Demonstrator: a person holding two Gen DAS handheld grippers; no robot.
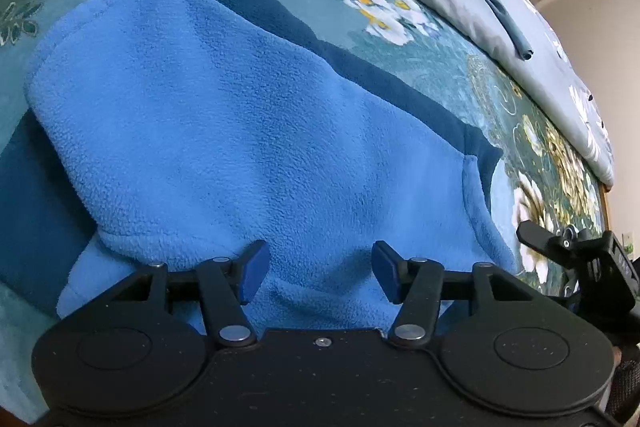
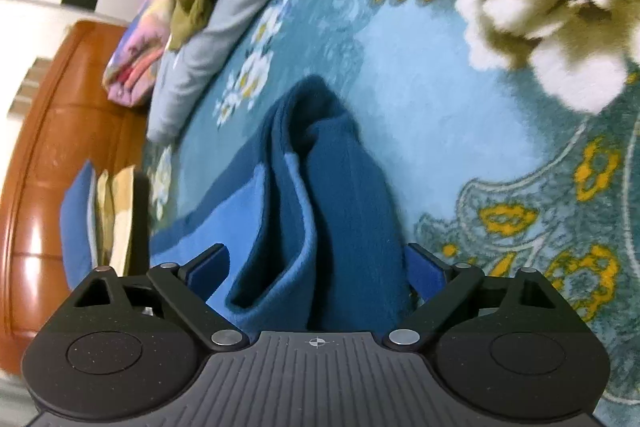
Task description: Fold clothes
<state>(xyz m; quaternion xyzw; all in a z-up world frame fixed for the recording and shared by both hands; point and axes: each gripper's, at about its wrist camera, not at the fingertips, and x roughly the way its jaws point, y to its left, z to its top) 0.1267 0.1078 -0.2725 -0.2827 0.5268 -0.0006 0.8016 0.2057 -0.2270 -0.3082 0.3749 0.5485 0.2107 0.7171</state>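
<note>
So the blue fleece garment (image 1: 240, 115) is lying partly folded on the floral bedspread (image 1: 400, 39), light blue side up with the darker navy layer peeking out along the far edge. The left gripper (image 1: 316, 275) sits right at the near hem with its jaws spread wide and nothing pinched between them — just fleece underneath. The right gripper (image 2: 316, 275) is over at the side of the same garment (image 2: 320, 187), where a bunched ridge of fleece runs up between its blue pads (image 2: 430, 277); the jaws look wide apart, so I'd say it's straddling the fabric, not clamping it. My guess for doing this step well: pinch both layers together at the hem, not just the top one, keep both grippers level, and lift evenly so the fold lands square rather than skewed. Fleece is thick and grabby, so it should hold a crease fine but drag on the bedspread — lift, don't slide. As for writing, there's no brand or label I can read anywhere, only a small crosshair mark on the right gripper's body.
</note>
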